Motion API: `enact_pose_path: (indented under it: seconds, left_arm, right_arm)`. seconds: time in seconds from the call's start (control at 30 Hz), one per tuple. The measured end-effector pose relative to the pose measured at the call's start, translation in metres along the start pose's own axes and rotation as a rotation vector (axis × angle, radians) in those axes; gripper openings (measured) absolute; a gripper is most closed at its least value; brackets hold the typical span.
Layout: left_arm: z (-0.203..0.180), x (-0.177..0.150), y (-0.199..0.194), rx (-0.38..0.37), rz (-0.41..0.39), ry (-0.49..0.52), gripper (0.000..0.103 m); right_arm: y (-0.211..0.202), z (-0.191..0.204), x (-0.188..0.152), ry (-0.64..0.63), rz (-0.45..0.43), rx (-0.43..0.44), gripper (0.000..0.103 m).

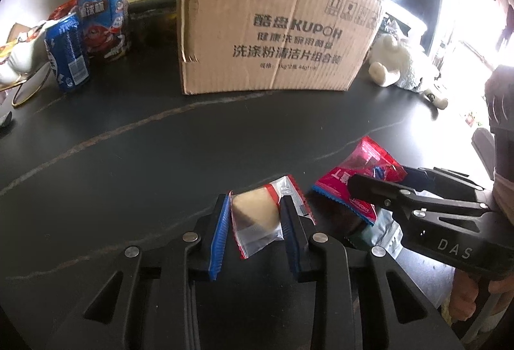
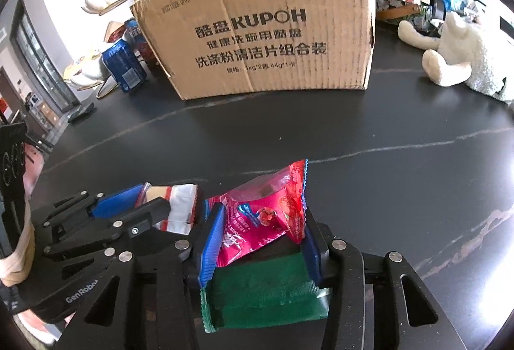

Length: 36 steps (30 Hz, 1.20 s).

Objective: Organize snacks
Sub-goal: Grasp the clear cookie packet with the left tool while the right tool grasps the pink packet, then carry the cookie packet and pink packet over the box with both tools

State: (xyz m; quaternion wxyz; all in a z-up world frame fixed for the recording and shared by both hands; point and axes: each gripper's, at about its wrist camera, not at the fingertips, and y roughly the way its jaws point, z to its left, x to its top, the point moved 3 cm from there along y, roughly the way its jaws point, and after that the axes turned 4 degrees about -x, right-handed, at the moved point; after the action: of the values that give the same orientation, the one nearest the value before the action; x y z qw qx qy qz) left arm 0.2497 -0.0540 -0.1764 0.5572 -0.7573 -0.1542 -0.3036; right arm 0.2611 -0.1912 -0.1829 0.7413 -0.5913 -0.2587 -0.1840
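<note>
One cardboard box (image 2: pixel 270 25) stands far across the dark counter (image 1: pixel 160 157); two blue snack packs (image 1: pixel 67 54) far left, plush toy (image 2: pixel 462 57) far right. Left gripper (image 1: pixel 253 221) jaws pinch a clear cake packet (image 1: pixel 257 215). Right gripper (image 2: pixel 260 240) jaws straddle a red packet (image 2: pixel 270 208) atop a green one (image 2: pixel 266 292).

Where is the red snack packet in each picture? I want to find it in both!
Left wrist view: the red snack packet lies low on the right, between the right gripper's fingers.
Right wrist view: it sits at the bottom centre, between the blue finger pads, on a green packet.
Shared landmark: the KUPOH cardboard box behind it.
</note>
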Motion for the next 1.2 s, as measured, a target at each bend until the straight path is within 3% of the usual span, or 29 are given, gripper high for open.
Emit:
enact_pose_path:
  seconds: [0.2, 0.27, 0.63, 0.83, 1.03, 1.2]
  left_arm:
    - [-0.002, 0.002, -0.010, 0.000, -0.024, -0.001, 0.031]
    - [-0.003, 0.004, -0.014, 0.008, -0.031, 0.002, 0.005]
    - [-0.008, 0.004, -0.024, -0.015, -0.039, -0.004, 0.005]
    - [-0.010, -0.001, -0.012, -0.051, 0.006, -0.029, 0.013]
    - [-0.012, -0.008, -0.001, -0.107, 0.046, -0.058, 0.015]
    - [-0.012, -0.010, 0.003, -0.096, 0.049, -0.053, 0.015]
  right_arm:
    - [-0.004, 0.002, 0.002, -0.003, -0.014, 0.011, 0.045]
    - [-0.007, 0.002, 0.003, -0.003, -0.023, 0.014, 0.045]
    - [-0.018, 0.003, 0.004, -0.006, -0.061, 0.019, 0.045]
    - [-0.019, 0.002, 0.003, -0.004, -0.055, 0.014, 0.045]
    - [-0.017, 0.001, 0.002, -0.003, -0.044, 0.015, 0.045]
    - [-0.016, 0.002, 0.002, -0.008, -0.042, 0.013, 0.045]
